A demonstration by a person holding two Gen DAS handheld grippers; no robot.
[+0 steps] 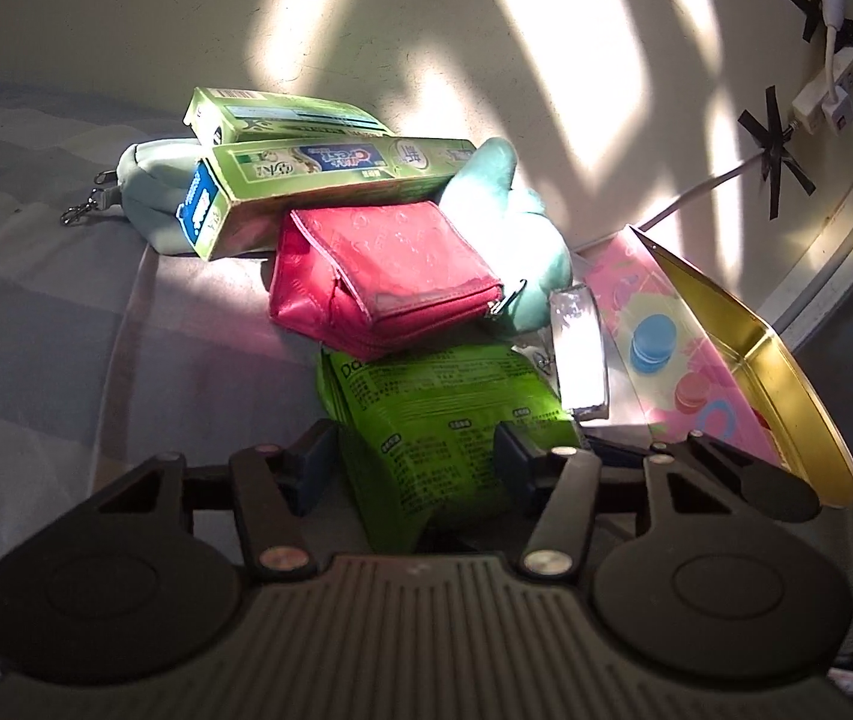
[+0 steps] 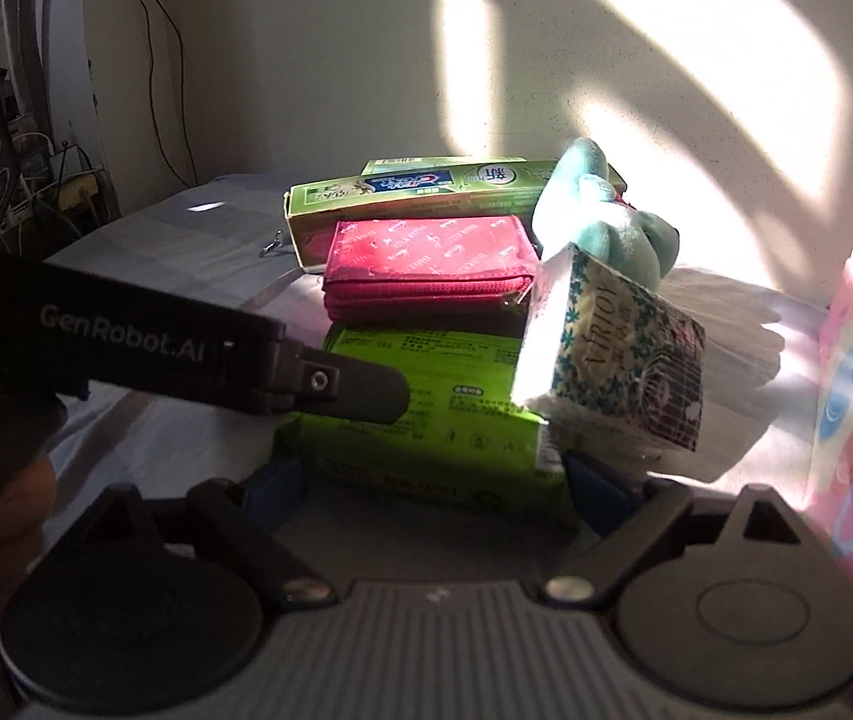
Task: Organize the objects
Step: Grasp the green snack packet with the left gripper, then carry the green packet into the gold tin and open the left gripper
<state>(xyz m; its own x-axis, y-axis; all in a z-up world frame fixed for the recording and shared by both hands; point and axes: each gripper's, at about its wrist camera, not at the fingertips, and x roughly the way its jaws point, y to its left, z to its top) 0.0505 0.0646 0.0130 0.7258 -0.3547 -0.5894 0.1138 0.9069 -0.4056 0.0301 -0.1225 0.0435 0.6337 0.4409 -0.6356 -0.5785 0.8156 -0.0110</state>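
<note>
A green snack packet [image 1: 432, 414] lies at the front of a pile on the bed; it also shows in the right wrist view [image 2: 426, 414]. My left gripper [image 1: 414, 456] straddles its near end, jaws wide, fingers beside it. My right gripper [image 2: 426, 480] straddles the packet's other near edge, jaws wide. A red zip wallet [image 1: 384, 276] [image 2: 426, 264] rests on the packet. Two green toothpaste boxes [image 1: 318, 180] [image 2: 414, 198] lie behind, with a teal plush toy [image 1: 504, 204] [image 2: 606, 216]. A tissue pack [image 2: 612, 354] [image 1: 576, 354] leans on the packet's right side.
An open pink tin [image 1: 684, 354] with a gold inside stands at the right, also at the right wrist view's edge [image 2: 852, 414]. A pale pouch [image 1: 150, 192] with clips lies at the far left. Wall [image 1: 426, 30] behind; power strip [image 1: 834, 90] and cables at right.
</note>
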